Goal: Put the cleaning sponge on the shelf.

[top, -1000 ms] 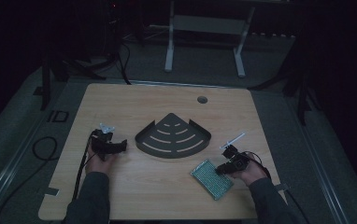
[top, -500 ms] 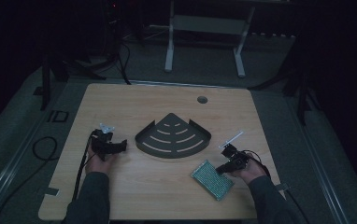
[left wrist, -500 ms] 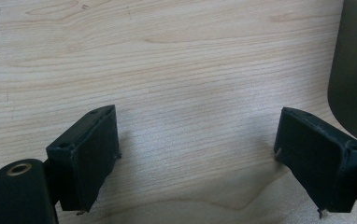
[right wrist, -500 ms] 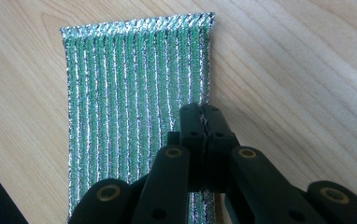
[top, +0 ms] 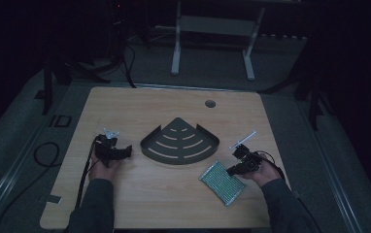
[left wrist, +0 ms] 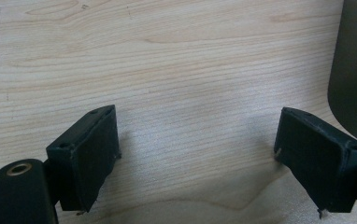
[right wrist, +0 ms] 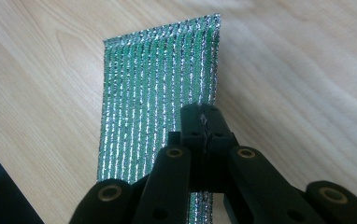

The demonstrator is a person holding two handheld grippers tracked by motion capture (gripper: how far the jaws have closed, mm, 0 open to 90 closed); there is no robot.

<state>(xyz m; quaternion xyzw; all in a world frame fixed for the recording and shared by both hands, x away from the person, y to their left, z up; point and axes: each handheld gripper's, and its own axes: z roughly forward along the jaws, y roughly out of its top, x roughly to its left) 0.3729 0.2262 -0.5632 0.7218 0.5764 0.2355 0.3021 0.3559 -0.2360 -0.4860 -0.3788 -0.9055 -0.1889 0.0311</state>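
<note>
While the right gripper (right wrist: 203, 122) pinches the green scouring pad (right wrist: 158, 93) near its right edge, apparently to lift it off the table (top: 174, 102), the left gripper (left wrist: 195, 154) rests spread (empty) just beside the dark corner rack (top: 179, 141).

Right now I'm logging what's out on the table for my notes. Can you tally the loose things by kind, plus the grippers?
Dark corner shelf trays: 1
Green and silver scrub pads: 1
Grippers: 2, the left gripper open over bare wood, the right gripper shut on the scrub pad's edge
Total: 4
</note>
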